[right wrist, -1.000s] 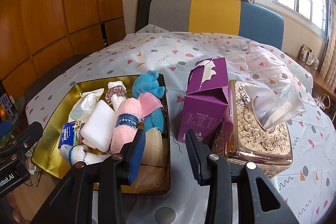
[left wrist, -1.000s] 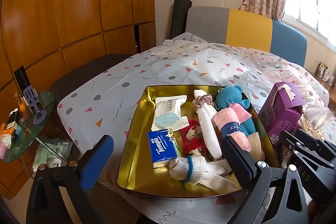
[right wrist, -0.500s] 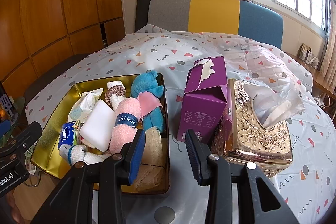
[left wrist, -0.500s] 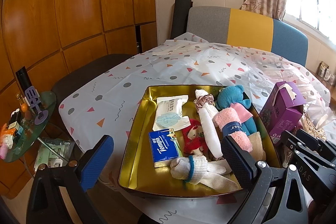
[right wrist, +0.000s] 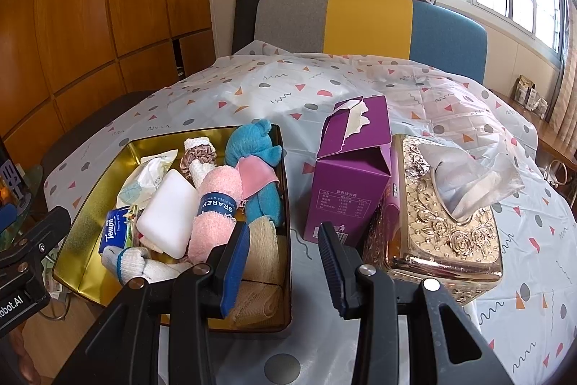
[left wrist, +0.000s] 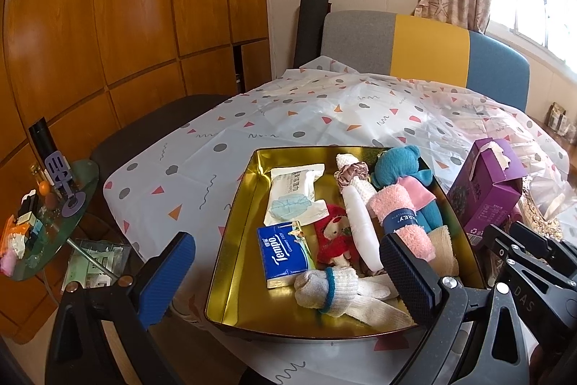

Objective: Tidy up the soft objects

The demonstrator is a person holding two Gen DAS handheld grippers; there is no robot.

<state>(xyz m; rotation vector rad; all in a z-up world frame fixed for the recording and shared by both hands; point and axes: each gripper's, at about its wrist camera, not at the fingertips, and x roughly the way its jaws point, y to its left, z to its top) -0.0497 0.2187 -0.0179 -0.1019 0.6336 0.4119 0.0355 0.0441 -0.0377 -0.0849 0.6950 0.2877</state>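
A gold tin tray (left wrist: 238,211) (right wrist: 90,208) on the table holds soft things: a pink rolled towel (left wrist: 400,215) (right wrist: 216,204), a blue plush bear (left wrist: 400,165) (right wrist: 258,147), a white sponge (right wrist: 167,211), a Tempo tissue pack (left wrist: 283,251) (right wrist: 113,233), a wet-wipe pack (left wrist: 294,193), a small red plush (left wrist: 333,233), rolled white socks (left wrist: 326,287) and a beige cloth (right wrist: 263,251). My left gripper (left wrist: 288,269) is open and empty above the tray's near edge. My right gripper (right wrist: 285,258) is open and empty, at the tray's right rim.
A purple carton (right wrist: 351,168) (left wrist: 487,190) and a gold tissue box (right wrist: 443,211) stand right of the tray. A sofa (right wrist: 368,20) is behind the table. A small glass side table (left wrist: 43,222) with clutter stands at the left.
Both grippers have pulled back and up slightly; the views have shifted a little. Nothing in the tray has moved.
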